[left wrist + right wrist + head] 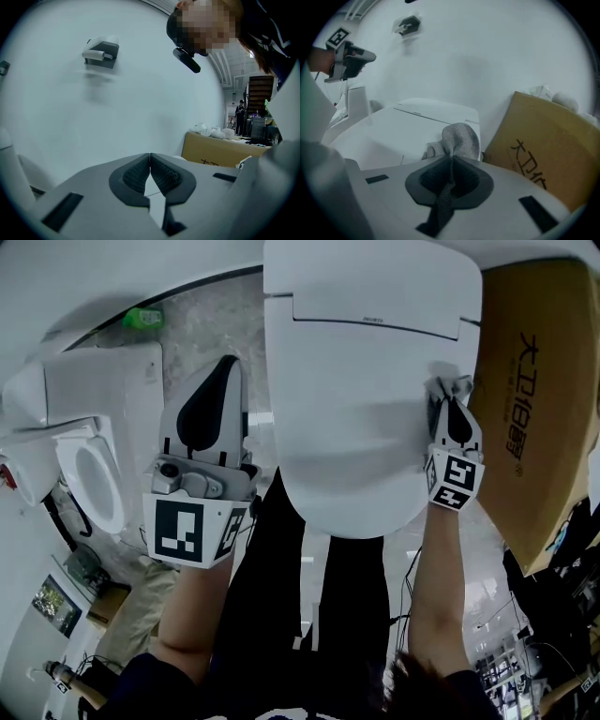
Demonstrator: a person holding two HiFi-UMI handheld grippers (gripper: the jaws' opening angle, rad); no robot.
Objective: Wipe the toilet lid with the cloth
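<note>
The white toilet lid (366,399) lies shut in the middle of the head view and shows again as the toilet lid (393,136) in the right gripper view. My right gripper (448,401) is over the lid's right edge, shut on a grey cloth (459,138) that bunches up beyond the jaws, and the cloth (452,387) shows at its tip. My left gripper (225,371) hangs left of the lid, above the floor, shut with nothing in it; in its own view the left gripper (150,157) has its pads pressed together.
A brown cardboard box (539,399) with black print stands tight against the lid's right side. A second white toilet (89,465) with its seat open is at the far left. A grey fitting (101,52) hangs on the white wall. The floor (202,320) is speckled grey.
</note>
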